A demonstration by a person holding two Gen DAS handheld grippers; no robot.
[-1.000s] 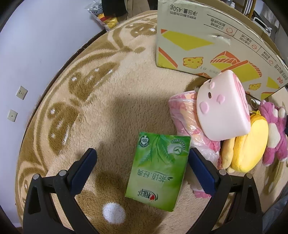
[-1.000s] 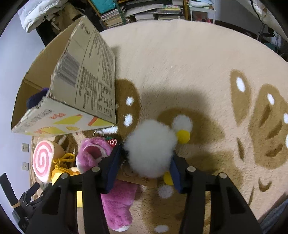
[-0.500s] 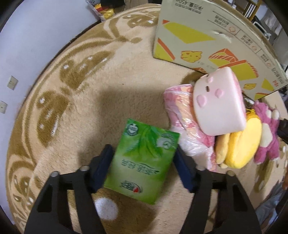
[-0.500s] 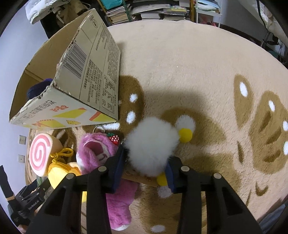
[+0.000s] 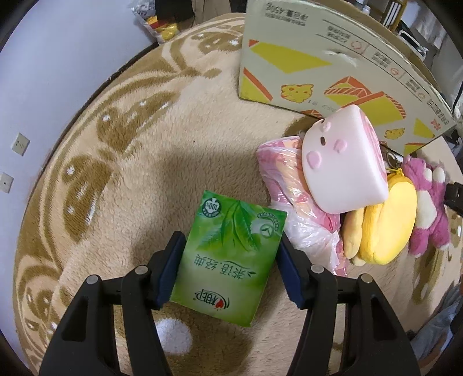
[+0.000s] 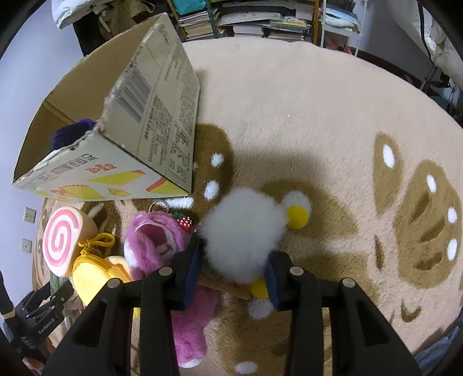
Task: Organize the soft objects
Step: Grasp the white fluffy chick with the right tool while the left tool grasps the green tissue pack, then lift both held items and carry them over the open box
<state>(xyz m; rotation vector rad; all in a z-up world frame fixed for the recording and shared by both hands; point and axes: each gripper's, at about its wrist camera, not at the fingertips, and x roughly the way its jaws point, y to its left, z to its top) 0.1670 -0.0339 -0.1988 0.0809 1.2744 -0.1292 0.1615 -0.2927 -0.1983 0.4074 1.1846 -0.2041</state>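
In the left wrist view a green tissue pack lies on the beige rug, and my left gripper is shut on it, both blue pads against its long sides. In the right wrist view my right gripper is shut on a white fluffy toy with yellow feet, which bulges above the pads. The open cardboard box stands on the rug behind the toys; something dark purple lies inside it.
Beside the tissue pack lie a pink wrapped package, a pink swirl-roll cushion, a yellow plush and a pink bear plush. The box's printed wall stands just behind them. Stacked books line the far edge.
My left jaws closed from wide open onto the green tissue pack. My right jaws squeezed tighter on the white fluffy toy. Neither hand has shifted much.
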